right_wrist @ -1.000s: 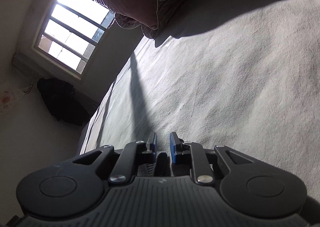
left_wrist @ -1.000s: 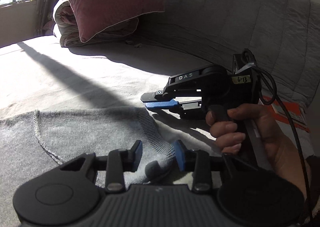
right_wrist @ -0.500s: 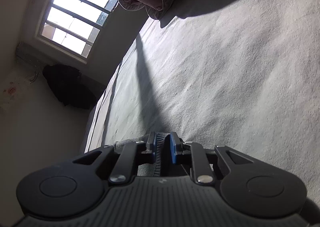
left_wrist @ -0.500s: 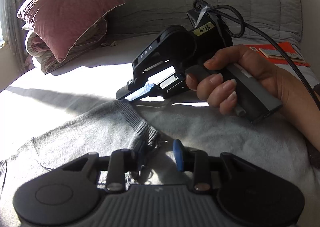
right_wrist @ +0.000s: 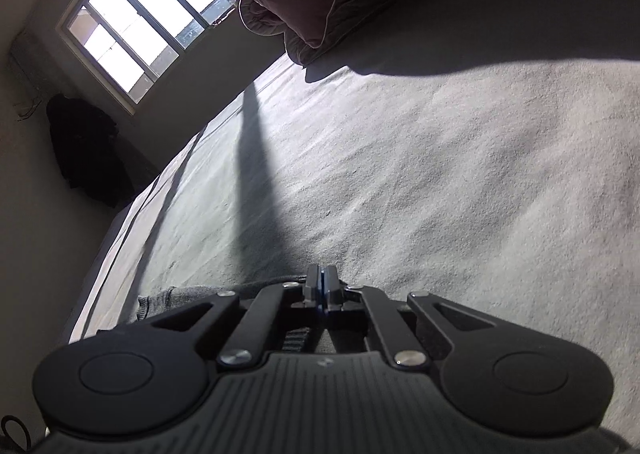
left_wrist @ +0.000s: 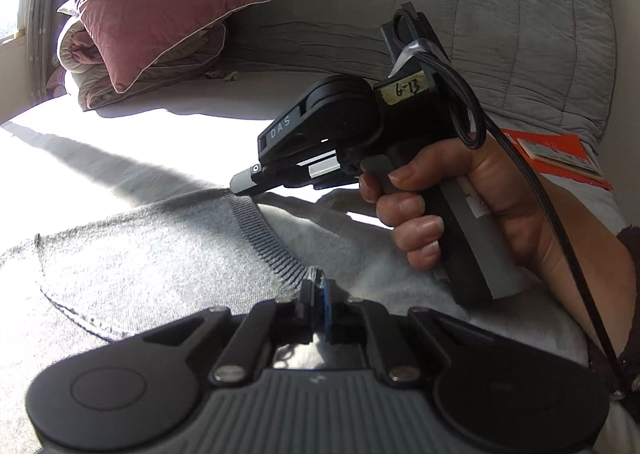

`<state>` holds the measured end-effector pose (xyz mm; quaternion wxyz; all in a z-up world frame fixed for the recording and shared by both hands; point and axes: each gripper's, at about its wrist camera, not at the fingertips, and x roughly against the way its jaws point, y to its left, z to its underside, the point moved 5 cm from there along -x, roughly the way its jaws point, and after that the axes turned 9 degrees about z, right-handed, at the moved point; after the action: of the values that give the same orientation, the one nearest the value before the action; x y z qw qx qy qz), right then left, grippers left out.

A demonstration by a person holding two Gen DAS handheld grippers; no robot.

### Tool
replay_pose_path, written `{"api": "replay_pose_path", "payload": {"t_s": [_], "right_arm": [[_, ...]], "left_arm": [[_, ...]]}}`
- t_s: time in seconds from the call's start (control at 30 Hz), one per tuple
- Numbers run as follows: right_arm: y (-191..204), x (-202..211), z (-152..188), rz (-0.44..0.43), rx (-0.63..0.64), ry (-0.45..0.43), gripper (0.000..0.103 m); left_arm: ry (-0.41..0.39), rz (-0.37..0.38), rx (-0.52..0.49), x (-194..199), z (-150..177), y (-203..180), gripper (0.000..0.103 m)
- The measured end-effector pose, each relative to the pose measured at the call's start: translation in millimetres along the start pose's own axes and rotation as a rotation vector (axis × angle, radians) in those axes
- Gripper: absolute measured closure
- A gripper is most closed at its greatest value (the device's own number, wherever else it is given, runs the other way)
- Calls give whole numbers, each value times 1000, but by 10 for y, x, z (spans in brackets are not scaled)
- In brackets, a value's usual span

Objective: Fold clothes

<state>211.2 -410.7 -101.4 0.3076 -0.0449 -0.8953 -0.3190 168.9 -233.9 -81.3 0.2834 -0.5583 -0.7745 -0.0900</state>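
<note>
A grey knit sweater point(left_wrist: 132, 254) with a dark ribbed hem lies on the bed. My left gripper point(left_wrist: 316, 296) is shut on the near end of that ribbed hem. My right gripper point(left_wrist: 244, 185), held in a hand, pinches the far end of the same hem. In the right wrist view the right gripper point(right_wrist: 321, 286) has its jaws together, with a strip of the sweater point(right_wrist: 180, 296) showing beside and under them.
A pink pillow point(left_wrist: 152, 1) rests on a rolled quilt at the back left, against the grey padded headboard point(left_wrist: 480, 13). An orange booklet point(left_wrist: 560, 153) lies at the right. The pale bedsheet point(right_wrist: 440, 173) stretches toward a window point(right_wrist: 140, 17).
Both grippers closed: the left jaws, open a second ago, now pinch the ribbed hem, and the right jaws shut on its other end. The right gripper lifted slightly.
</note>
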Motion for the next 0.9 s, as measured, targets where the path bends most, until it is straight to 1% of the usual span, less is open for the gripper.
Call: {"api": "replay_pose_path", "payload": {"t_s": [0.07,0.13,0.17,0.2,0.23,0.27,0.33,0.4,0.43,0.47,0.57,0.63,0.73,0.9], "right_arm": [[6,1,-2,34,26,-21,102],[3,-12,1,30,32,-16,101],[7,-16,1,27,35,-15,100],[25,-15,2,22,39,-14,97],[48,-3,7,17,44,-15,90],[70,7,11,14,50,-15,89],[116,15,15,25,71,-18,85],[168,30,15,23,91,-26,75],[198,41,14,18,100,-31,61],[237,59,11,13,111,-39,53],[356,108,11,2,139,-57,51],[420,113,37,-8,146,-51,49],[537,99,94,6,171,-35,46],[788,112,168,20,215,-10,45]], "left_arm": [[-2,12,26,0,-2,21,97],[-12,17,39,25,9,10,93],[-19,20,41,48,16,-18,84],[-27,22,42,72,22,-51,70],[-34,25,44,97,29,-83,62],[-40,23,45,124,30,-109,53],[-49,10,49,193,27,-148,51],[-60,-18,62,303,25,-167,47],[-70,-36,70,372,24,-170,46],[-85,-51,77,459,27,-162,44],[-123,-105,105,733,85,-102,38],[-143,-152,139,950,171,-37,37],[-135,-234,185,1233,305,119,35],[-117,-396,256,1676,495,445,33]]}}
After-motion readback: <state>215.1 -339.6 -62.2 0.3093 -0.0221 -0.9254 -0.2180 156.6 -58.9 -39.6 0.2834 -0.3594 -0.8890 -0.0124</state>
